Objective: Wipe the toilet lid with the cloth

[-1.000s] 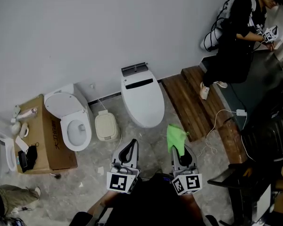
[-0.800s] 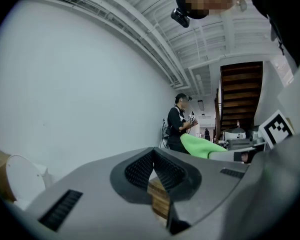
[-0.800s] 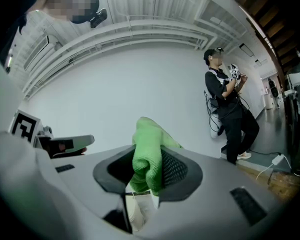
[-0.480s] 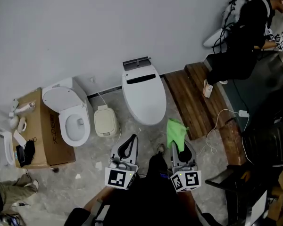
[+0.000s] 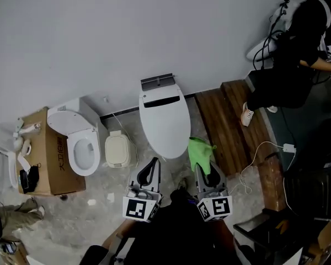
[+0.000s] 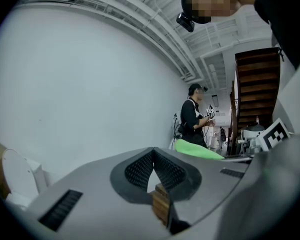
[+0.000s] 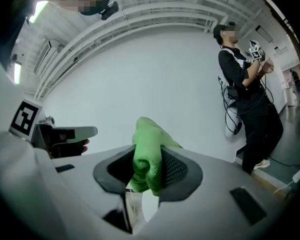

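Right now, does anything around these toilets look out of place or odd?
Nothing looks spilled or broken. One oddity: a beige lidded unit sits loose on the floor between the open toilet and the closed-lid toilet, with small scraps scattered nearby. The green cloth is clamped in the right claw.

The toilet lid (image 5: 164, 123) lies between an open toilet (image 5: 83, 148) at left and a platform (image 5: 231, 126) at right

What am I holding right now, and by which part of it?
The right gripper pinches the green cloth by a bunched fold, the rest sticking up past the jaws. The left gripper is shut on nothing.
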